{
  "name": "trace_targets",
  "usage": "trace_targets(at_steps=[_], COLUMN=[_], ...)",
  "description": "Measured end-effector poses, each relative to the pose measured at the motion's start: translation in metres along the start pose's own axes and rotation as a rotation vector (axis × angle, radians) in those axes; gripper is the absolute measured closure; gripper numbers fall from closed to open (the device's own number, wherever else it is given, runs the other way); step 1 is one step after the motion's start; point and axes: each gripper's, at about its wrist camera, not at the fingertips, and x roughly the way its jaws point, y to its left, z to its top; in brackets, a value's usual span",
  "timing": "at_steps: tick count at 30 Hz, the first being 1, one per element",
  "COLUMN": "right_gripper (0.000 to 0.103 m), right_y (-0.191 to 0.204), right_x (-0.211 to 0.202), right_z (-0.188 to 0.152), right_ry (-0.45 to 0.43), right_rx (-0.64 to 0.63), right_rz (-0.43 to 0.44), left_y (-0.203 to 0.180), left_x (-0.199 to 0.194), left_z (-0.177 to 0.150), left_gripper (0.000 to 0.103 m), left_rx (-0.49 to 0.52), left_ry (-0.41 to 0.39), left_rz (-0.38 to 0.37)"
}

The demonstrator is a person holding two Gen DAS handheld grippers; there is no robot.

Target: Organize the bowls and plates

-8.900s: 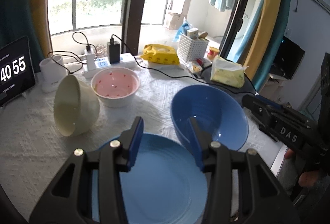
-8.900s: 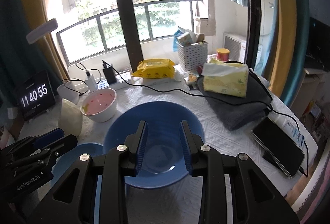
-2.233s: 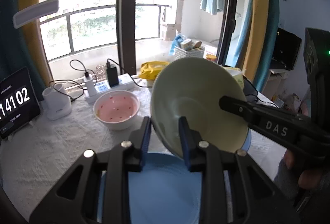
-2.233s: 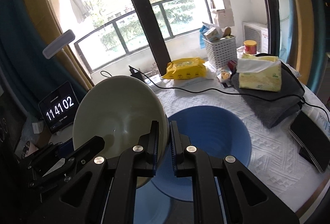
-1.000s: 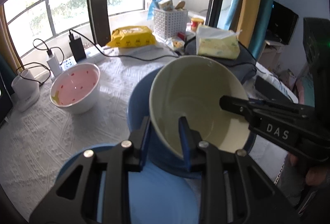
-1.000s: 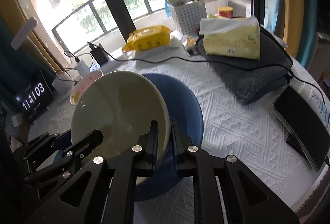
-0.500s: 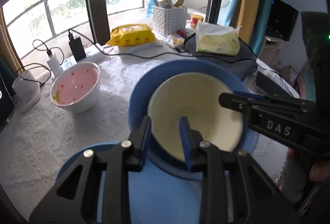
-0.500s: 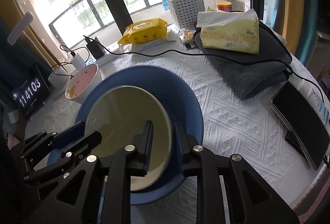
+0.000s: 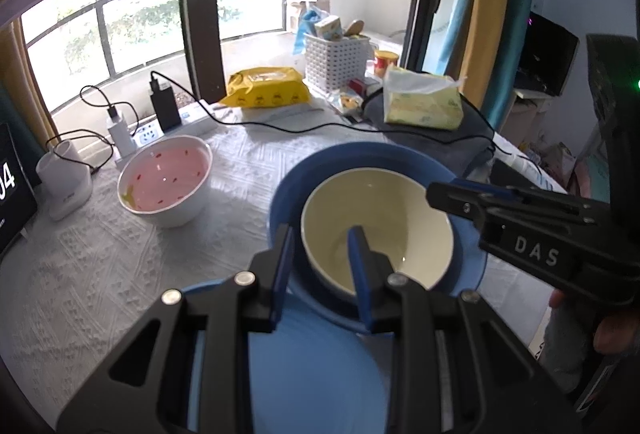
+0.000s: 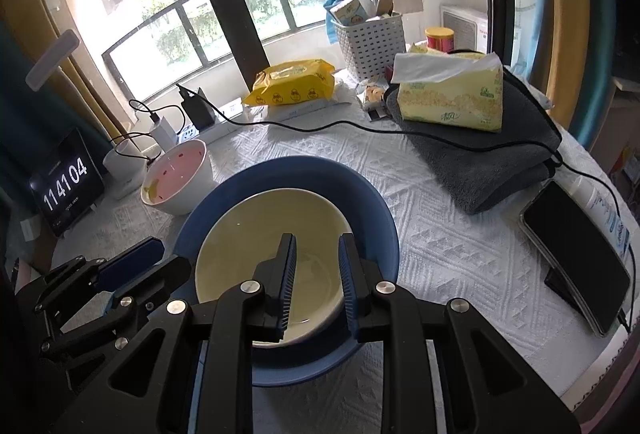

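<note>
A cream bowl (image 9: 400, 210) (image 10: 260, 226) sits nested upright inside the big blue bowl (image 9: 360, 158) (image 10: 304, 170) on the white tablecloth. My left gripper (image 9: 320, 230) (image 10: 160, 258) straddles the cream bowl's near-left rim, one finger inside and one outside, with a gap showing beside the outer pad. My right gripper (image 10: 317, 238) (image 9: 460, 194) hangs over the cream bowl's near rim, jaws parted and pads off it. A blue plate (image 9: 312, 374) lies beneath my left gripper, partly under the blue bowl. A white bowl with a pink inside (image 9: 164, 174) (image 10: 176, 170) stands to the left.
A clock tablet (image 10: 66, 186), a white cup and a power strip with chargers (image 10: 192, 122) line the back left. A black cable crosses to a grey towel (image 10: 500, 162) bearing a tissue pack. A yellow wipes pack, a white basket (image 10: 372, 42) and a phone (image 10: 576, 254) stand behind and right.
The cream bowl came down tilted from above into the blue bowl and now rests level. The right jaws, shut on its rim a second ago, have parted. The left jaws kept their width.
</note>
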Motion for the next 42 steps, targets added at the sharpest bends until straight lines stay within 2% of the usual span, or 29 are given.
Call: trace_targets(at_steps=[16, 19, 22, 42], right_gripper=[0.072, 0.072, 0.072, 0.070], right_y=[0.039, 0.047, 0.057, 0.121], right_x=[-0.009, -0.008, -0.007, 0.010], right_z=[0.003, 0.004, 0.005, 0.010], right_ry=[-0.022, -0.022, -0.021, -0.011], right_rx=[-0.072, -0.088, -0.103, -0.200], right_rz=[0.022, 0.027, 0.032, 0.086], left_y=[0.040, 0.051, 0.059, 0.120], left_x=[-0.026, -0.030, -0.035, -0.049], left_z=[-0.003, -0.004, -0.006, -0.011], left_gripper=[0.069, 0.066, 0.058, 0.057], left_rx=[-0.095, -0.113, -0.127, -0.224], left_ry=[-0.048, -0.055, -0.063, -0.100], left_rz=[0.012, 0.015, 0.018, 0.066])
